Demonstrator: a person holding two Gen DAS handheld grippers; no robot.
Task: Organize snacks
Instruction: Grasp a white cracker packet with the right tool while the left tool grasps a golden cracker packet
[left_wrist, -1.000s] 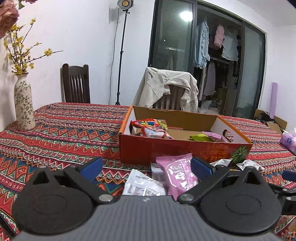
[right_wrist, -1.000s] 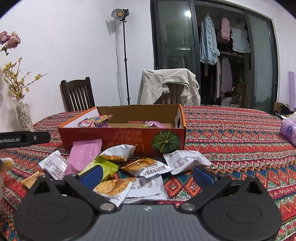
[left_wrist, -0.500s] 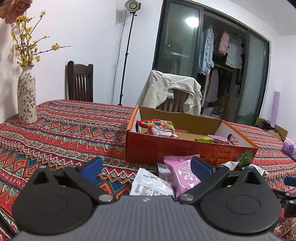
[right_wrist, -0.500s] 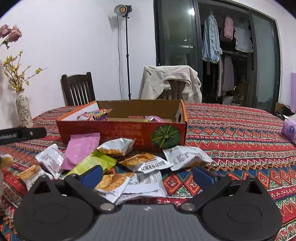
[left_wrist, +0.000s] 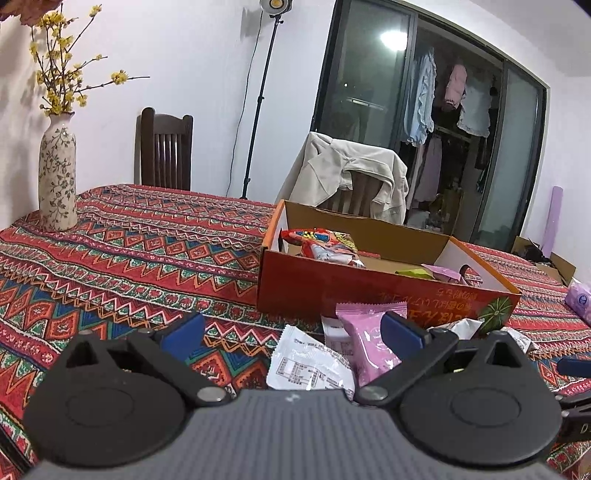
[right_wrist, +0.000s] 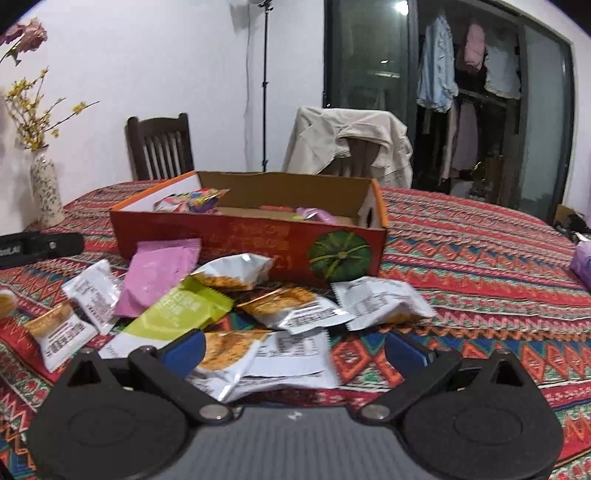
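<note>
An orange cardboard box (left_wrist: 332, 291) with a pumpkin picture (right_wrist: 340, 254) stands on the patterned tablecloth and holds a red snack bag (left_wrist: 321, 245) and a few small packets. Loose packets lie in front of it. My left gripper (left_wrist: 291, 334) is open, low over the cloth, with a white packet (left_wrist: 306, 363) between its fingers and a pink packet (left_wrist: 369, 339) by the right fingertip. My right gripper (right_wrist: 295, 349) is open too, just short of a white-and-orange cracker packet (right_wrist: 229, 354). Beyond that lie a green packet (right_wrist: 177, 314) and a pink packet (right_wrist: 159, 275).
A flowered vase (left_wrist: 57, 184) stands at the table's far left. Two chairs stand behind the table, one draped with a beige jacket (left_wrist: 351, 173). A purple pack (right_wrist: 583, 258) lies at the right edge. The left gripper's body (right_wrist: 37, 245) shows left of the pile.
Both grippers have sunk lower and edged forward towards the packets, which look larger now. Both stayed open and no packet has moved.
</note>
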